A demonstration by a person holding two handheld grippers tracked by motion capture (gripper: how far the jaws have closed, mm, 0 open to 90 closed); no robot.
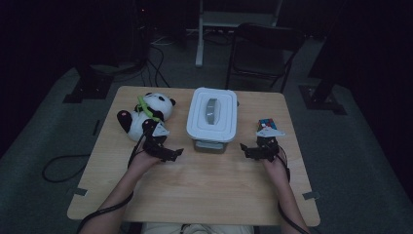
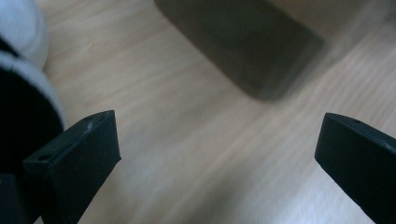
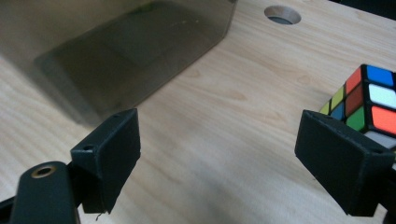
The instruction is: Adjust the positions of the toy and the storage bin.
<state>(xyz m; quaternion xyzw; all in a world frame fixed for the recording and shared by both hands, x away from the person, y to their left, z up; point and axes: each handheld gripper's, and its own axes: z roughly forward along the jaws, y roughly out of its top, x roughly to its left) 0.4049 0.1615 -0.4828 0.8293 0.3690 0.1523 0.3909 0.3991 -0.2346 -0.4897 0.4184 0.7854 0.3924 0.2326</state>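
Box [image 1: 212,119]: lid on, centre of the surface [image 1: 204,195].
Panda toy [image 1: 146,114]: left of box, untouched.
Cube [image 3: 369,100]: right of box, untouched.
Left gripper [image 1: 165,152]: jaws spread, empty.
Right gripper [image 1: 253,151]: jaws spread, empty.
Progress: seemingly nothing packed yet.

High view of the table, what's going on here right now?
A person holds a gripper in each hand over a light wooden table. The left gripper hovers open beside a black-and-white plush panda; the right gripper hovers open beside a multicoloured puzzle cube. A white-lidded plastic box sits closed between them. Nothing is gripped.
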